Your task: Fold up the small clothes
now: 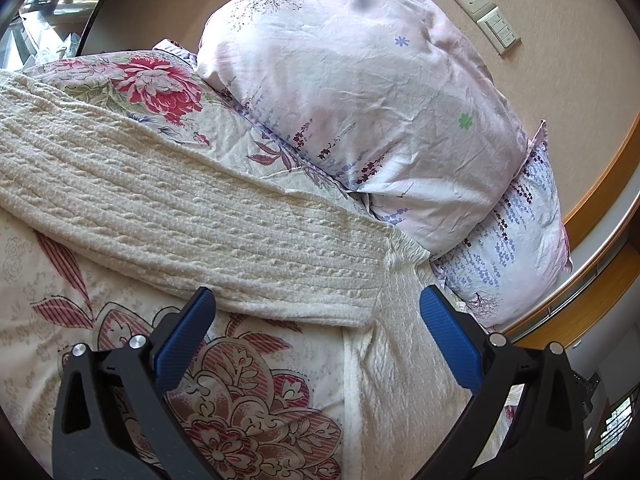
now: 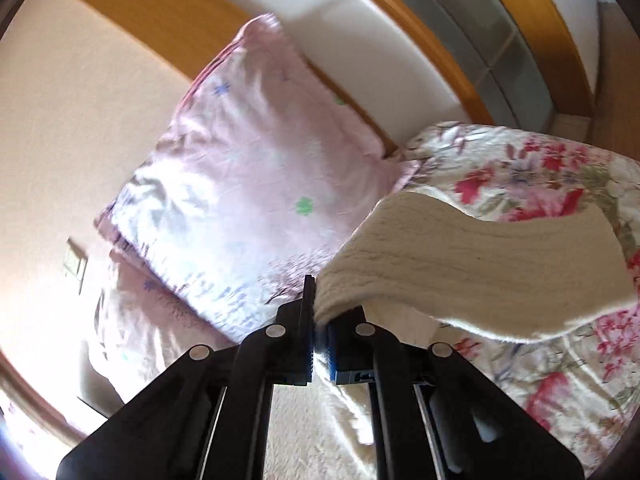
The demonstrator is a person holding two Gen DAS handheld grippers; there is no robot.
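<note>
A cream knitted sweater [image 1: 192, 216] lies on a floral bedsheet [image 1: 248, 400], one sleeve stretched diagonally from the upper left toward the middle. My left gripper [image 1: 316, 308] is open, its blue pads either side of the sleeve's lower edge where it meets the body, just above the cloth. My right gripper [image 2: 316, 312] is shut on a fold of the cream sweater [image 2: 480, 256] and holds it lifted, with the cloth hanging off to the right over the bed.
Two pale pink floral pillows [image 1: 360, 92] are stacked against the wall at the head of the bed; they also show in the right wrist view [image 2: 248, 184]. A wall socket and switch [image 1: 484, 12] sit above. A wooden bed frame [image 2: 400, 32] runs behind.
</note>
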